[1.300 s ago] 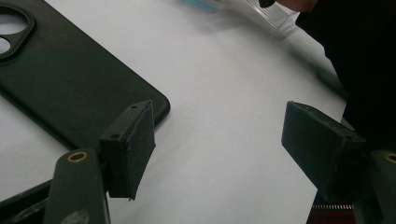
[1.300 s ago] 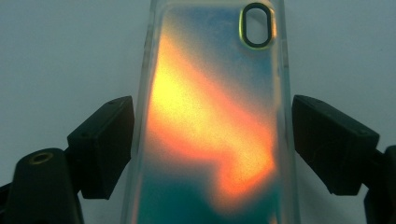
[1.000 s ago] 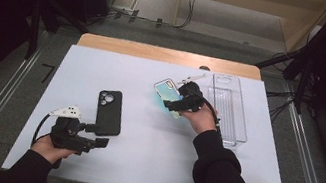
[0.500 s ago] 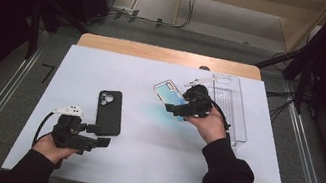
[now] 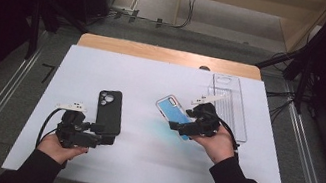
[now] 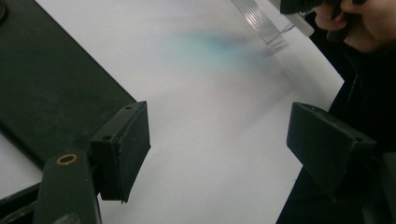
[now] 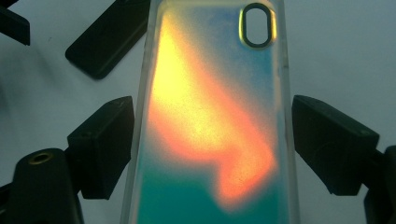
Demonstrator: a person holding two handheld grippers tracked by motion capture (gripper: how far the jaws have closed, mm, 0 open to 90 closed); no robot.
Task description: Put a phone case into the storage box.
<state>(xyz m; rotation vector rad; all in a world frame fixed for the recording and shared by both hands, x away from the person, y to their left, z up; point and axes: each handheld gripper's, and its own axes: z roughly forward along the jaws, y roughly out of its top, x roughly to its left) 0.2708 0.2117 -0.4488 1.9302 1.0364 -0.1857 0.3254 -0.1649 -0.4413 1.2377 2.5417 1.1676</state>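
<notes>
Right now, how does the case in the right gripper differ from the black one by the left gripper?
The iridescent case is translucent blue-green; the black case is opaque. The iridescent case is held off the table between the right gripper jaws; the black case lies flat beside the open left gripper, ungripped. Both are phone cases with camera cutouts.

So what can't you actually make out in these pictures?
- Colourful case, right gripper view: bottom end cut off by the edge; whether the right gripper pads press it is unclear.
- Black phone, high view: near end hidden behind the left gripper.
- Clear tray, left gripper view: blurred, cropped.
</notes>
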